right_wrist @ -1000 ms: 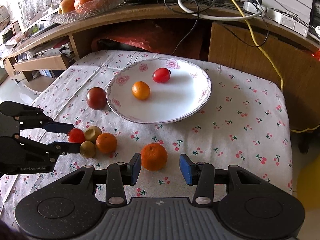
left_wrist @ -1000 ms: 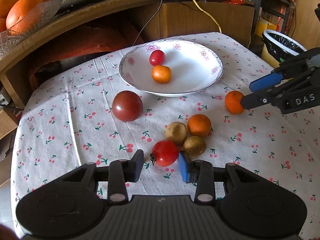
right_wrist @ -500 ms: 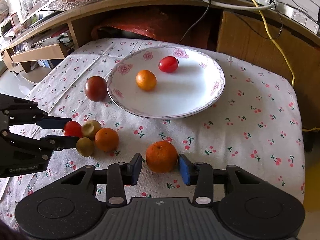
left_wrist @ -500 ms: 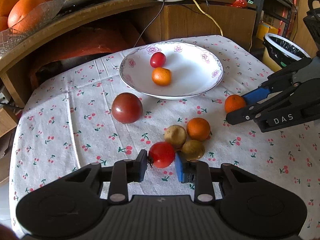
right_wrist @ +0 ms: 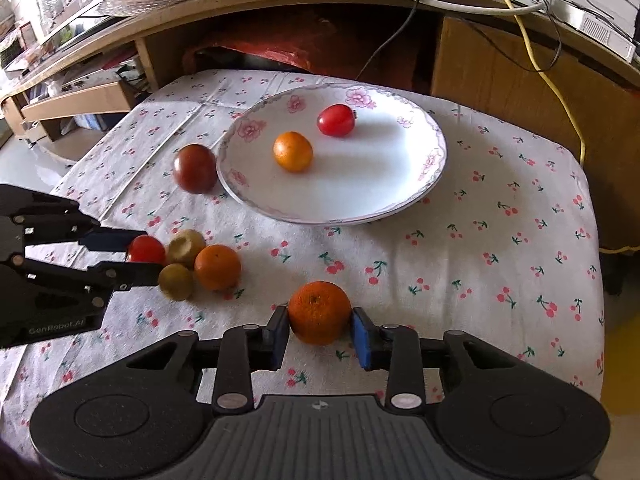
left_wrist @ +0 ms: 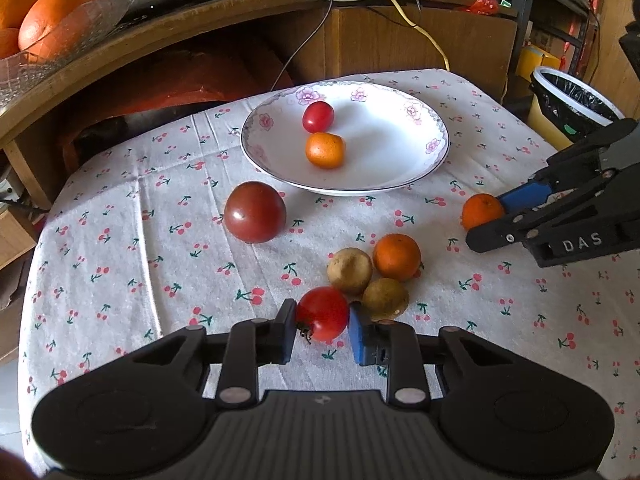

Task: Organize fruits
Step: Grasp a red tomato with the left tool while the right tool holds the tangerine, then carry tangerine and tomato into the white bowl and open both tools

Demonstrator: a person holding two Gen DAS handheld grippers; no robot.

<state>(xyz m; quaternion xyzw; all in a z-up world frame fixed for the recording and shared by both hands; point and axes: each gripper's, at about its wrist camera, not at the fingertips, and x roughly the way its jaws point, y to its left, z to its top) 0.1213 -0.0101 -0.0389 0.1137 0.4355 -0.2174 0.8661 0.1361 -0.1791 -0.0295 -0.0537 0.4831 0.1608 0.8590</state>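
Both claws clamped on fruit, down on the tablecloth.

Left claw (left_wrist: 322, 330) pinched on a tomato (left_wrist: 322, 313), pads touching both sides, fruit resting on the cloth (left_wrist: 120, 240) near the front edge. Just beyond, touching in a cluster: two brownish fruits (left_wrist: 349, 271) and an orange (left_wrist: 397, 257). Further toward the left edge, a big dark tomato (left_wrist: 255, 212), just beside the plate rim. Right claw (right_wrist: 319, 332) squeezed on a mandarin (right_wrist: 319, 312), pads tight against it, also low at the cloth's front edge. Toward the back edge, flowered plate (right_wrist: 400, 200) already carrying a small orange (right_wrist: 293, 151) and a red tomato (right_wrist: 336, 120), close but apart.
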